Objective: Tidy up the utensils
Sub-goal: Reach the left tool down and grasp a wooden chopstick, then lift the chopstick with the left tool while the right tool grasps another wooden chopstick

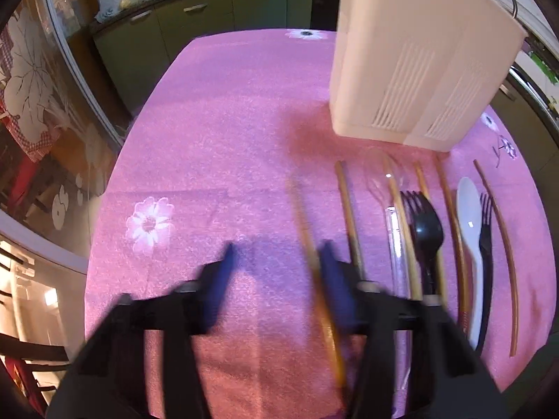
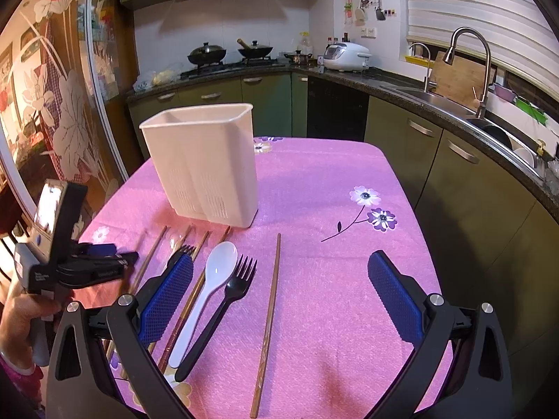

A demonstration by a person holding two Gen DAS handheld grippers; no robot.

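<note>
A row of utensils lies on the pink tablecloth (image 1: pixel 209 139) in front of a white slotted utensil holder (image 1: pixel 412 70) (image 2: pixel 206 160): several wooden chopsticks, a clear plastic spoon (image 1: pixel 379 174), a black fork (image 1: pixel 424 227), a white spoon (image 1: pixel 470 209) (image 2: pixel 218 265) and a second black fork (image 1: pixel 485 230) (image 2: pixel 237 279). My left gripper (image 1: pixel 277 262) (image 2: pixel 115 262) points down over the leftmost chopstick (image 1: pixel 304 223). That blurred stick lies between the jaws against the right pad, with a gap to the left pad. My right gripper (image 2: pixel 279 262) hangs open above the row, over a lone chopstick (image 2: pixel 274 296).
A person's hand (image 2: pixel 21 314) holds the left gripper's handle. Green cabinets (image 2: pixel 454 160), a sink with a tap (image 2: pixel 468 66) and a stove with pans (image 2: pixel 227 52) surround the table. A flowered glass door (image 1: pixel 31 87) stands on the left. The left half of the cloth is bare.
</note>
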